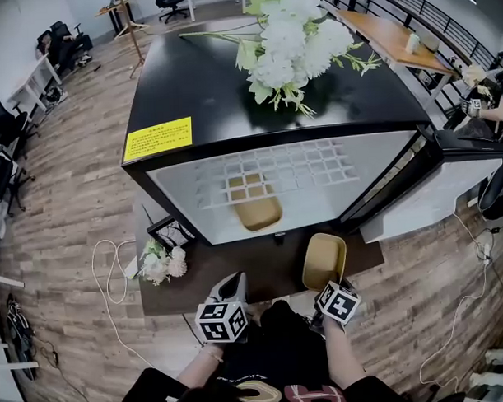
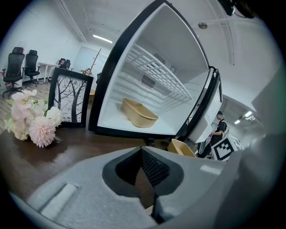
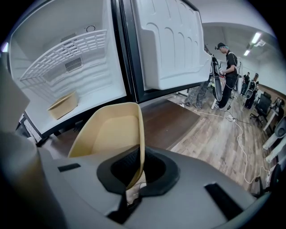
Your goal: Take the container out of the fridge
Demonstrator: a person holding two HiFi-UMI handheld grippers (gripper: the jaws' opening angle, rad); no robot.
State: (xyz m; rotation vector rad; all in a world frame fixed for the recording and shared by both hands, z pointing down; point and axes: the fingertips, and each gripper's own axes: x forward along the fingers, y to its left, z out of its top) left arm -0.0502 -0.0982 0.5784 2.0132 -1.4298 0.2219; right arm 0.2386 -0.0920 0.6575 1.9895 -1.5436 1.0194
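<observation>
Hanging from the right gripper (image 1: pixel 330 286) (image 3: pixel 134 176), a tan container (image 1: pixel 324 261) (image 3: pixel 107 134) is out of the fridge, tilted on edge above the dark brown mat (image 1: pixel 262 270) just in front of the open cabinet. The right gripper view shows the jaws closed tight on its thin near rim, one pad inside the wall and one outside.

A second tan container (image 1: pixel 256 206) (image 2: pixel 138 114) (image 3: pixel 62 106) of the same shape lies on the white floor of the fridge (image 1: pixel 215 98) (image 2: pixel 147 58), below a white wire shelf (image 1: pixel 291 166). It sits farther away and to the left of the held one, well apart from both grippers.

The left gripper (image 1: pixel 234 281) (image 2: pixel 145 172) hangs to the left of the right one, low over the mat, pointing toward the cabinet. Its jaws are together with nothing between them; only the mat shows past the pads.

The fridge door (image 1: pixel 436 189) (image 3: pixel 170 44) stands swung out to the right, its white moulded lining facing the cabinet. On the black top of the fridge lie a spray of white flowers (image 1: pixel 291 42) toward the far right and a yellow label (image 1: pixel 157 139) near the front left corner.

On the floor at the fridge's left stand a bunch of pale pink flowers (image 1: pixel 159 261) (image 2: pixel 33 118) and, beside it, a dark-framed panel with a tree pattern (image 2: pixel 69 98). A white cable (image 1: pixel 110 267) loops over the wooden floor farther left. A person (image 3: pixel 230 71) stands far off to the right, beyond the door.
</observation>
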